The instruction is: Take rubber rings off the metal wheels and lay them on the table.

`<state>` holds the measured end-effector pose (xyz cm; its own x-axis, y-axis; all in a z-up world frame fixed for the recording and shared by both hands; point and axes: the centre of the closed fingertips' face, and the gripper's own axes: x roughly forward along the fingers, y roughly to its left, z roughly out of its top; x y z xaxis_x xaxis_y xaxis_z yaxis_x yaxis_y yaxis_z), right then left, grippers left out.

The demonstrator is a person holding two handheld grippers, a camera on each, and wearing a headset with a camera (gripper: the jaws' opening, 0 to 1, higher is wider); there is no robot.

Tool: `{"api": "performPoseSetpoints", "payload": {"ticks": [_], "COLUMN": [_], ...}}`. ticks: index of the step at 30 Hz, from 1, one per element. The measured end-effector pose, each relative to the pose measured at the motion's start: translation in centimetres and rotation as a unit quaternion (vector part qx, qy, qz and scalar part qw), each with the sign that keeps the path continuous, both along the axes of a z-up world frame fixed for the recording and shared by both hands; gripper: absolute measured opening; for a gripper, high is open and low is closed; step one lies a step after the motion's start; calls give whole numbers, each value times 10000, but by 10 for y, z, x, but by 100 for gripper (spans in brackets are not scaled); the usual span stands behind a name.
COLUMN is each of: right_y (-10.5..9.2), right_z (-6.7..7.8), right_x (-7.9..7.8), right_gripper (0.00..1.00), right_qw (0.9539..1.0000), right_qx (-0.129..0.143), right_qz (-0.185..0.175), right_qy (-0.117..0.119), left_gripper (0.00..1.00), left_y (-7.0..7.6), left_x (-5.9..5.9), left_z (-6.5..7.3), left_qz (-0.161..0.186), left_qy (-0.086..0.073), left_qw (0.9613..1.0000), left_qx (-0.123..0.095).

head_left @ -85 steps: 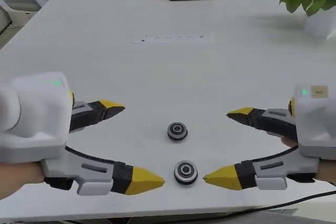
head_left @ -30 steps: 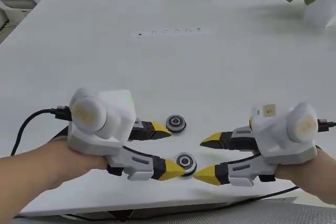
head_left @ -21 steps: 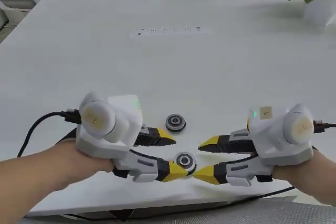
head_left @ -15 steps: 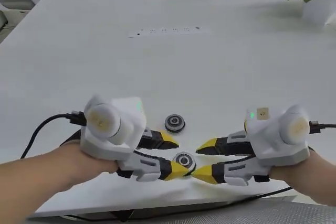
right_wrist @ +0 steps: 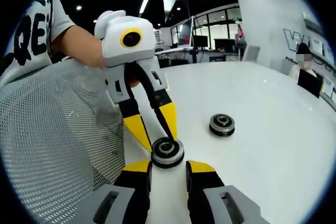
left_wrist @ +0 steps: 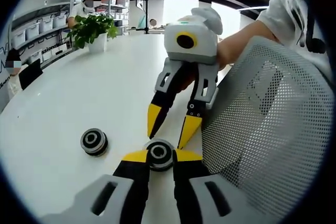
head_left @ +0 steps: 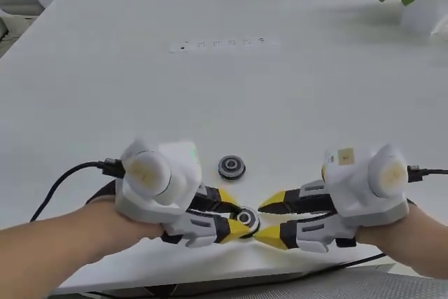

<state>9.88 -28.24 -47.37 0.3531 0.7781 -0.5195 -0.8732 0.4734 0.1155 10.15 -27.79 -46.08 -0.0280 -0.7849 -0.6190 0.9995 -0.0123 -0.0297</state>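
Smooth matt table [head_left: 210,89], shiny metal wheel [right_wrist: 167,148] (black rubber ring [right_wrist: 168,161]).

the right gripper [right_wrist: 169,167] rises from the bottom with its 2 black, yellow-tipped jaws parted. the near wheel [right_wrist: 167,152] lies flat on the white table [right_wrist: 262,145], just ahead of the gap between the tips. the left gripper [right_wrist: 160,144] reaches down from the upper left, its 2 yellow tips set against the wheel's far rim, 1 on each side. a second wheel [right_wrist: 222,124] lies flat further out to the right, apart from both grippers. a grey mesh chair back [right_wrist: 47,145] stands at the left, a person's bare arm [right_wrist: 79,40] above it.
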Motion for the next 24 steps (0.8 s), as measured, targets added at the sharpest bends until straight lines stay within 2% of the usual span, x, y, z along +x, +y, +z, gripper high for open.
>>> {"api": "performPoseSetpoints", "payload": {"ticks": [3,7,11,14,24], "right_y": [0,1,3,5,4], "right_z": [-1,-1,-1,-3,-4], "right_x": [-1,0,0,1,1], "right_gripper": [23,23,23,23,19], "right_qw": [10000,10000,10000,10000,10000], "right_qx": [-7,11,24,24,5], "right_qz": [5,-4,-21,-18,-14], "right_qy": [6,25,34,36,57], "left_gripper": [10,10,9,8,7], "left_y": [0,-2,-3,-3,-4], "left_x": [1,0,2,1,2], "left_z": [0,-1,-1,-1,-1], "left_qz": [27,-28,11,-29,28], "left_qy": [-33,-190,-214,-350,-363], "left_qw": [10000,9998,9998,9994,9993], "left_qx": [-22,-14,-41,-54,-63]}}
